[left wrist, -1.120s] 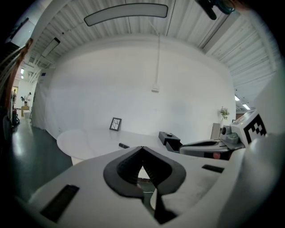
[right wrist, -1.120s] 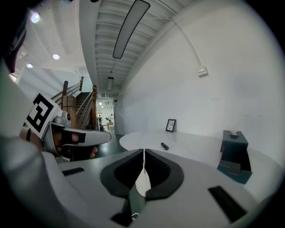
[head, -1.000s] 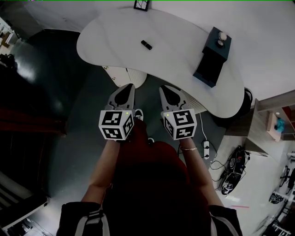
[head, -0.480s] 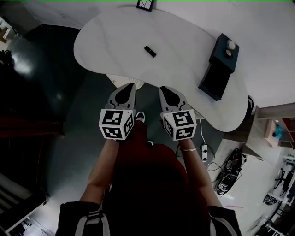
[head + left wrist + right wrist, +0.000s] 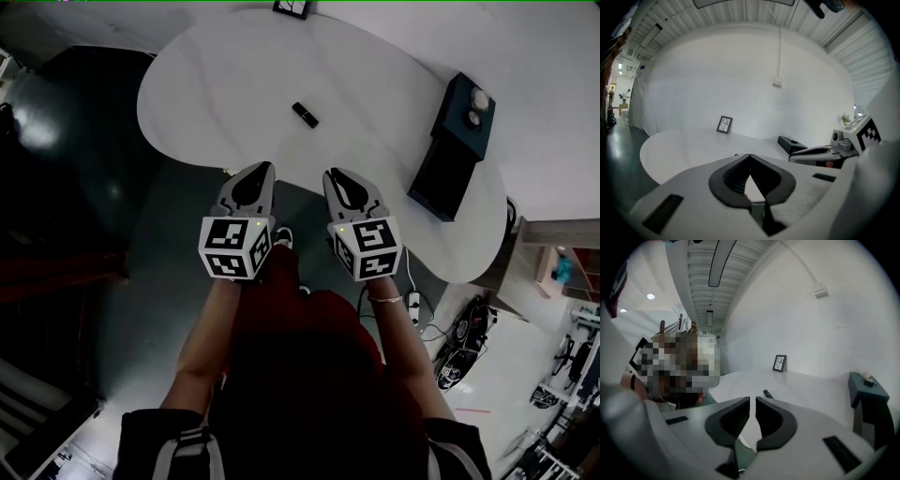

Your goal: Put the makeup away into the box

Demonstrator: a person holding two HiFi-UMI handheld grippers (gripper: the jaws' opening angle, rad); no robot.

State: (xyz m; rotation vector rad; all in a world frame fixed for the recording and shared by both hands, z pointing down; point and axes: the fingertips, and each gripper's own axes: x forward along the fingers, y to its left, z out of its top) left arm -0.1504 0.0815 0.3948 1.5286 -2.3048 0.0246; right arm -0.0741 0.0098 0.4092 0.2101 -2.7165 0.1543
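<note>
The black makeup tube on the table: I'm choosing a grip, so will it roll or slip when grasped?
The makeup tube looks small and slim, so it is probably light and rigid. Lying on its side on the smooth white table, it may roll if nudged. Its finish is too small to judge.

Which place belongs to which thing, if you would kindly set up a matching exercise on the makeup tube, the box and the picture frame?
Things:
1. makeup tube
2. box
3. picture frame

Places, as the head view shows them:
A. at the far edge of the table, by the wall
B. at the table's right end
C. near the middle of the tabletop

Pairs: 1-C; 2-B; 3-A
</note>
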